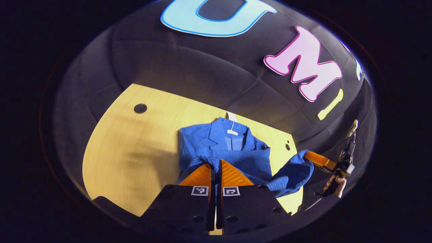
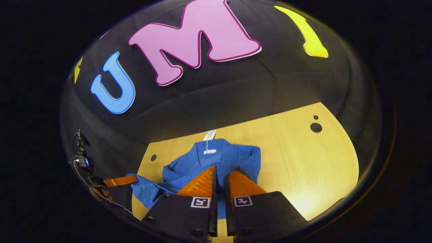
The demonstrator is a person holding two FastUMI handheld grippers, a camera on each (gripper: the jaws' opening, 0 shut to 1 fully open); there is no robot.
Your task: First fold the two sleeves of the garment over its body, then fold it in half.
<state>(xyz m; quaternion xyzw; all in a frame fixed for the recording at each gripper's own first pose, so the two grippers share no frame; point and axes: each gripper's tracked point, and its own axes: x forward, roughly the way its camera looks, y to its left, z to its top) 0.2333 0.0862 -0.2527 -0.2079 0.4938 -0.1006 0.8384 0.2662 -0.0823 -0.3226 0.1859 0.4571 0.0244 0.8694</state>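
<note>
Blue ribbed garment [image 1: 236,148] with white tag [image 2: 209,135]; pale yellow wood-grain table [image 2: 303,162]

The blue garment [image 1: 236,153] lies on the wooden bench [image 1: 135,152], collar toward the wall, with a white tag [image 1: 232,116] at the neck. The fabric is ribbed. Both sleeves [image 1: 290,175] are lifted off the bench; the body is crumpled, not flat.

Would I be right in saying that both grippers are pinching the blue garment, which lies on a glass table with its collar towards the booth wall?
Not quite: the table is pale wood, not glass, as the right gripper view shows. Otherwise yes: the left gripper and right gripper each pinch the blue garment, collar towards the wall.
</note>
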